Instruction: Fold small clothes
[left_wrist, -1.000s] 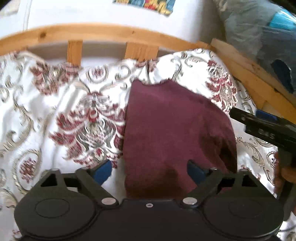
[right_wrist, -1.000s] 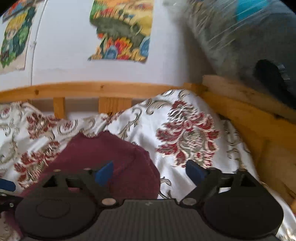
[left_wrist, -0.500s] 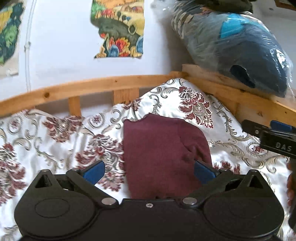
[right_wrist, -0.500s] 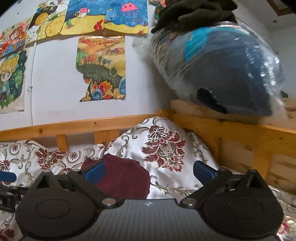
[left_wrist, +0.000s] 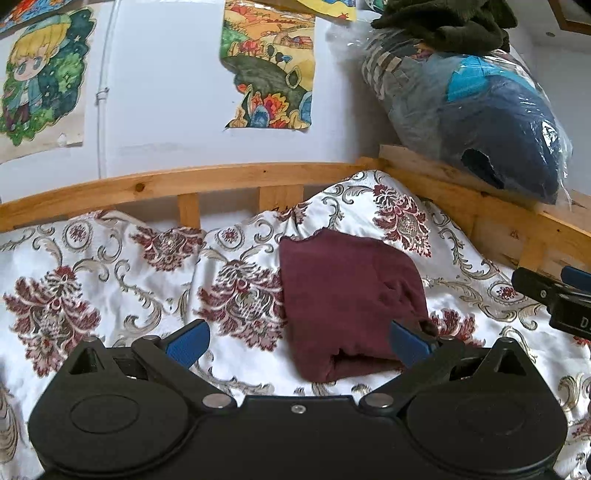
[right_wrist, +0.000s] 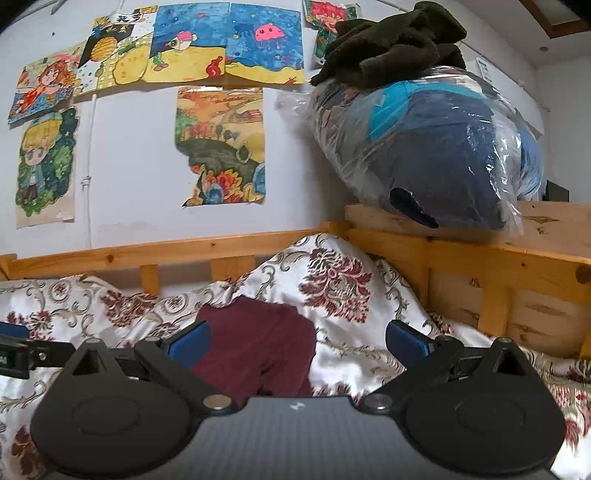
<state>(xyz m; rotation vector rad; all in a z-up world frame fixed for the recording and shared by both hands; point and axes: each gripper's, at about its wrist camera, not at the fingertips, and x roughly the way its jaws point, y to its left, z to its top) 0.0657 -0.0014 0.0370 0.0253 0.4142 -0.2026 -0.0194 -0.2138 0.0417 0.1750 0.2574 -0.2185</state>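
A folded maroon garment (left_wrist: 347, 299) lies on the white floral bedspread (left_wrist: 110, 280), near the bed's far right corner. It also shows in the right wrist view (right_wrist: 258, 343). My left gripper (left_wrist: 299, 343) is open and empty, held just in front of the garment. My right gripper (right_wrist: 297, 339) is open and empty, to the right of the garment and above the bed. Its body shows at the right edge of the left wrist view (left_wrist: 554, 295).
A wooden bed rail (left_wrist: 221, 181) runs along the wall behind the bedspread. A wooden headboard ledge (right_wrist: 480, 236) at the right carries a big plastic-wrapped bundle (right_wrist: 436, 155) with dark clothes (right_wrist: 391, 40) on top. Paper drawings (right_wrist: 221, 144) hang on the wall.
Both grippers have pulled back and up from the folded garment, so it looks smaller and more of the wall shows. The garment has stayed in place.
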